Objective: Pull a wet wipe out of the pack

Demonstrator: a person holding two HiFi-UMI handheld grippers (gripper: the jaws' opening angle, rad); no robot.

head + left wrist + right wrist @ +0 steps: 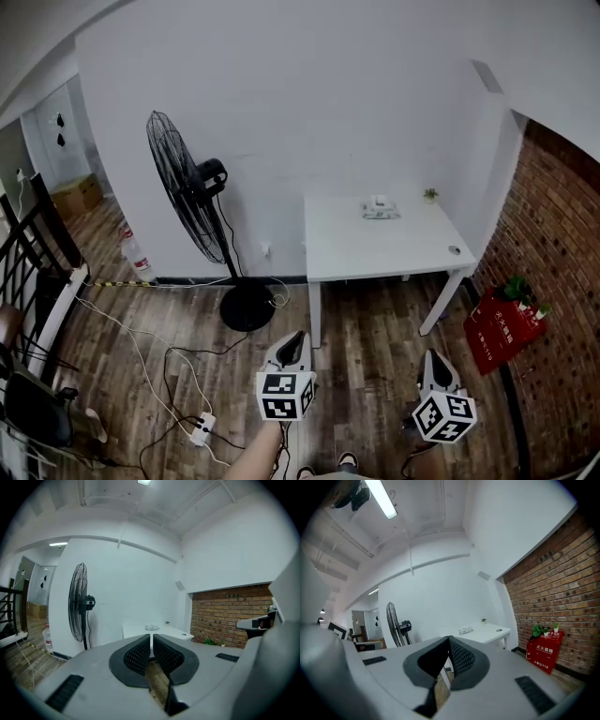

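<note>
The wet wipe pack (380, 209) lies flat near the far edge of a white table (375, 251), well ahead of me. Both grippers hang low over the wooden floor, short of the table. My left gripper (293, 343) is shut with nothing between its pads, and it points toward the table. My right gripper (433, 360) is shut and empty as well. The left gripper view shows the pack (151, 627) small and distant on the table (136, 631), just above the touching jaw tips (151, 638). The right gripper view shows the pack (465, 630) beyond its closed jaw tips (449, 639).
A black pedestal fan (192, 202) stands left of the table, with cables and a power strip (202, 428) on the floor. A red box (502, 326) holding a plant sits by the brick wall (562, 272) at right. A tiny potted plant (430, 195) stands on the table's far corner.
</note>
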